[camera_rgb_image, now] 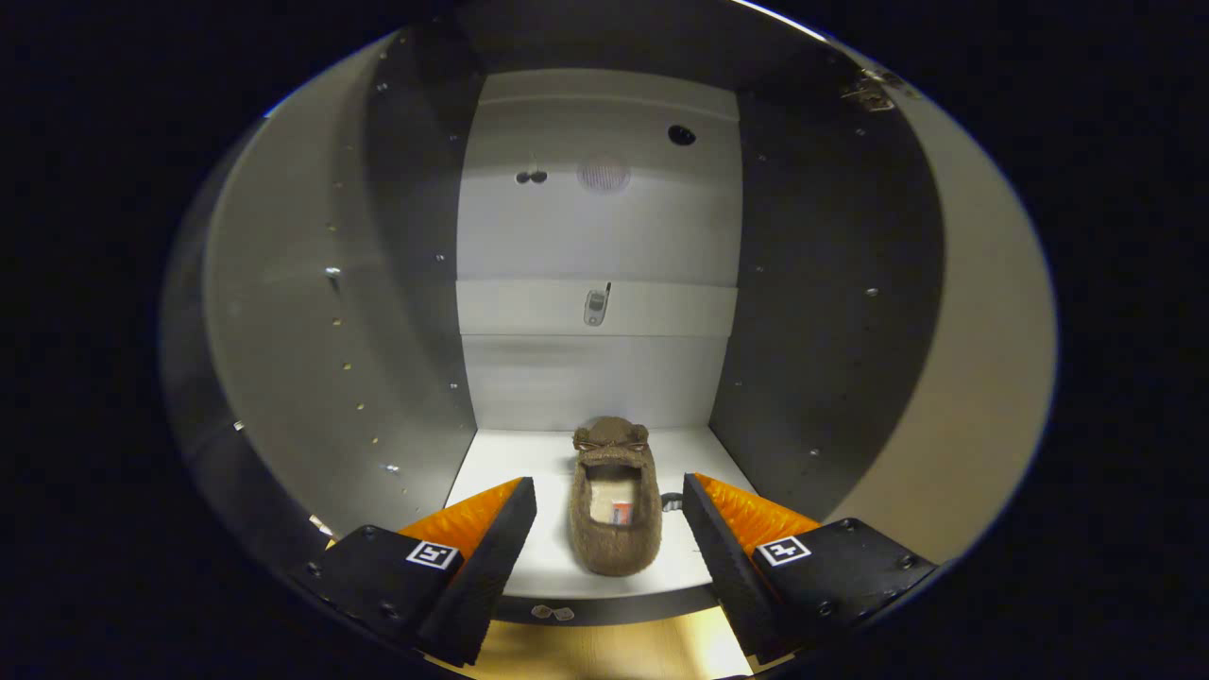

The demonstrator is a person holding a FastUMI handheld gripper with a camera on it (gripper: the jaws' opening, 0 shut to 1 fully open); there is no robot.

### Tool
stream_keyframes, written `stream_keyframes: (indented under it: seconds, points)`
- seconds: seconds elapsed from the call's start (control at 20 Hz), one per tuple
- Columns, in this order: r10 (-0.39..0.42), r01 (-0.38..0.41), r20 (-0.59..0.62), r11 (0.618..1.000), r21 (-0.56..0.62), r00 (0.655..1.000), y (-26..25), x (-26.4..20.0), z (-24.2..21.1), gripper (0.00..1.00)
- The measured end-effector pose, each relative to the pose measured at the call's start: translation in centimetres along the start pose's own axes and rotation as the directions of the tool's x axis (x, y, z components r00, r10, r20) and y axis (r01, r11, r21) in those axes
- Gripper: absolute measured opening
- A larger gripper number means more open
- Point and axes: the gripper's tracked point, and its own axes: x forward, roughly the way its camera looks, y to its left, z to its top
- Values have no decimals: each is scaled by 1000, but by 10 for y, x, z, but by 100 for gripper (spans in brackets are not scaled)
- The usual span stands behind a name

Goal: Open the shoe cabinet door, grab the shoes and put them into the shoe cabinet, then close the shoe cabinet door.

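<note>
The tool (609,496) stands with its two fingers spread wide apart, gripping nothing. The left finger (491,548) and the right finger (723,548) reach just over the front lip of the shoe cabinet (283,312), and neither one touches anything.

Between the fingers, clear of both, lies a furry brown slipper (614,510) on the cabinet's pale bottom shelf (529,472). Its heel end points toward the tool and its toe toward the back of the cabinet. The toe end carries a small animal face with two little ears. The slipper's opening faces up and shows a lighter lining, with a small tag inside it. A small dark object sits on the shelf just to the right of the slipper, near the right finger; what it is cannot be told.

Beyond the slipper rises the light back panel (600,236), split by horizontal bands. A small metal fitting (595,307) sits on the middle band, and a dark round hole (681,135) shows higher up. The left side wall and the darker right side wall (822,312) carry rows of small pin holes. Below the front lip, under the fingers, a strip of light wooden floor (604,652) shows.
</note>
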Motion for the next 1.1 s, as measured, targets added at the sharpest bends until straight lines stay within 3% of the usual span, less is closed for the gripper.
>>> stream_keyframes:
  seconds: [0.85,1.1]
  points:
    - [-68,44,175,990,136,982,-88,-248,3,98]
    - [-49,29,174,992,119,984,-128,-293,-6,98]
